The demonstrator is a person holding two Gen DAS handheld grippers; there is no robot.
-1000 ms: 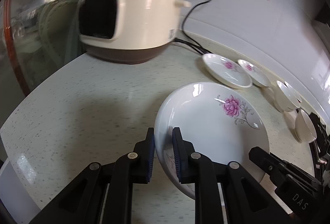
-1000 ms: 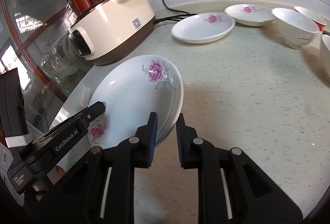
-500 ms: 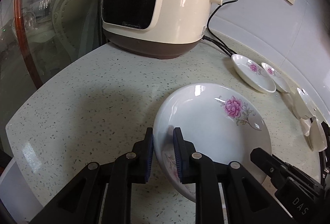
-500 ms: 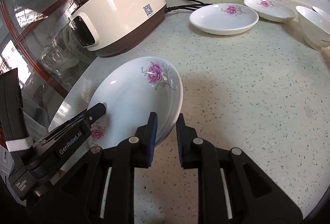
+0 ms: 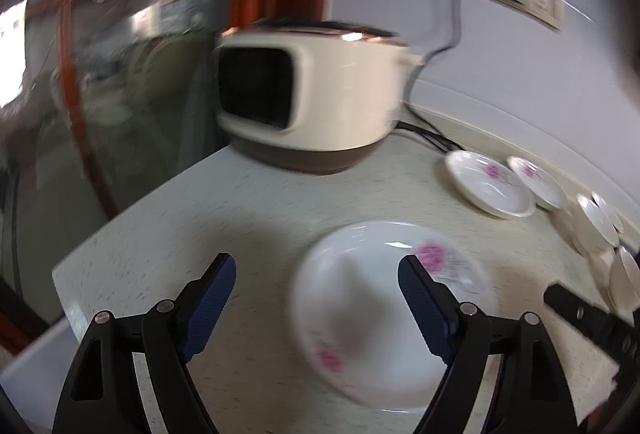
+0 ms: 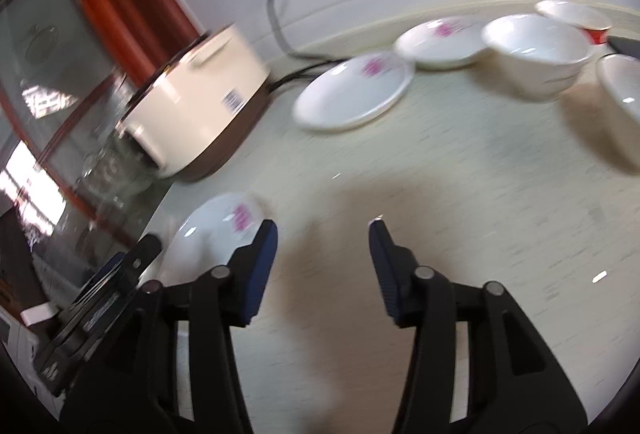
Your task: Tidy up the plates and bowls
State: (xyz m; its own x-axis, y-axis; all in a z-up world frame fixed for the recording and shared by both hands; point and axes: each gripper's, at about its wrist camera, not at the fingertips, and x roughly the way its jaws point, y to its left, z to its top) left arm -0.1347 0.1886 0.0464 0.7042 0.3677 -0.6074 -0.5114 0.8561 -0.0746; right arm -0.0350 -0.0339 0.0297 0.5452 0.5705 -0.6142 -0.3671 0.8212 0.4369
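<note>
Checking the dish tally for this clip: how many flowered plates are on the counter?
3: one white pink-flowered plate nearest the tongs, and two smaller ones side by side near the wall. More may be hidden.

Each fisheye camera sits just behind its own gripper, looking down at an angle, close over the speckled countertop (image 5: 256, 210). Both views share the floral plate (image 5: 384, 314), rice cooker (image 6: 200, 106) and the far dishes.

I see a round white ceramic plate with pink flower prints (image 5: 384, 322) flat at lower centre; two smaller matching plates (image 5: 486, 188) and plain white bowls (image 6: 536, 50) line the right edge.
</note>
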